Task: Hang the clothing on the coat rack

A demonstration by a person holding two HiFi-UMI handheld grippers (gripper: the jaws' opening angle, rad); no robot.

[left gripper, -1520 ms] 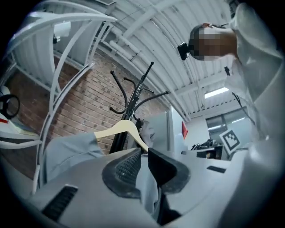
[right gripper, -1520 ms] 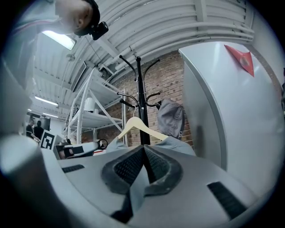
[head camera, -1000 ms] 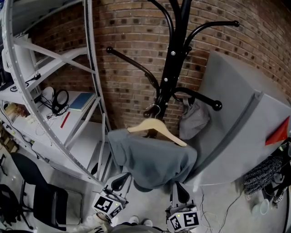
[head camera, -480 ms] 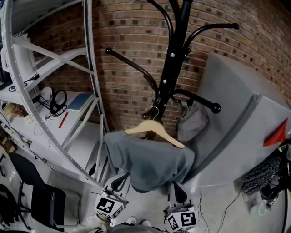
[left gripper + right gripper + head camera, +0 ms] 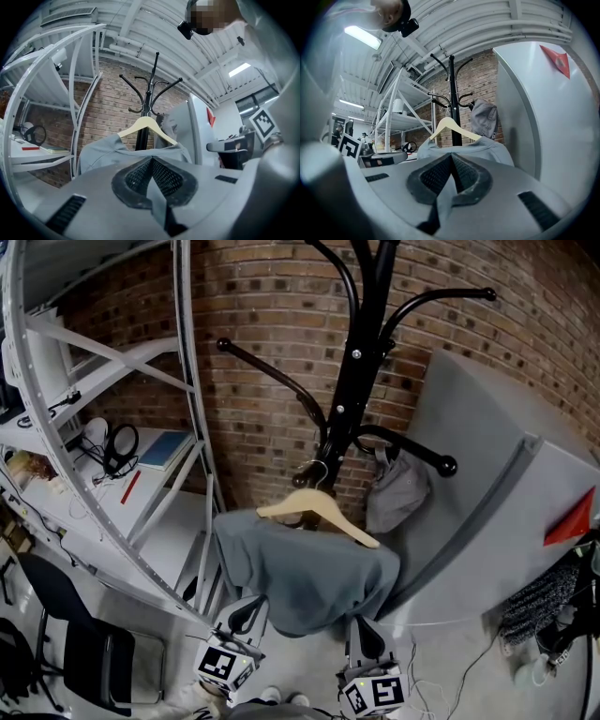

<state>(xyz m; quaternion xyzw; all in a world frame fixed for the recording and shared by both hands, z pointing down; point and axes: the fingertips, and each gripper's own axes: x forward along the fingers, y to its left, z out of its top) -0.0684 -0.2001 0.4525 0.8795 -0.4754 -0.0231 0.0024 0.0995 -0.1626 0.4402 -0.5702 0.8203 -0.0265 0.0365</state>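
Observation:
A grey garment (image 5: 305, 573) hangs on a pale wooden hanger (image 5: 319, 512). The hanger's metal hook (image 5: 313, 471) sits against the pole of the black coat rack (image 5: 352, 399); whether it rests on an arm I cannot tell. My left gripper (image 5: 246, 615) is shut on the garment's lower left hem, and my right gripper (image 5: 364, 634) is shut on its lower right hem. In the left gripper view, cloth runs between the jaws of the left gripper (image 5: 151, 161), below the hanger (image 5: 146, 125). The right gripper view shows the right gripper (image 5: 451, 159) pinching cloth the same way, under the hanger (image 5: 452, 125).
A grey cloth item (image 5: 398, 488) hangs from a lower rack arm. A large grey panel (image 5: 487, 484) leans at the right. White metal shelving (image 5: 112, 427) with headphones and a book stands at the left, against a brick wall (image 5: 272, 315). A black chair (image 5: 84, 643) is lower left.
The hanger and garment have shifted slightly left and down in the head view. Both grippers keep their hold on the hem.

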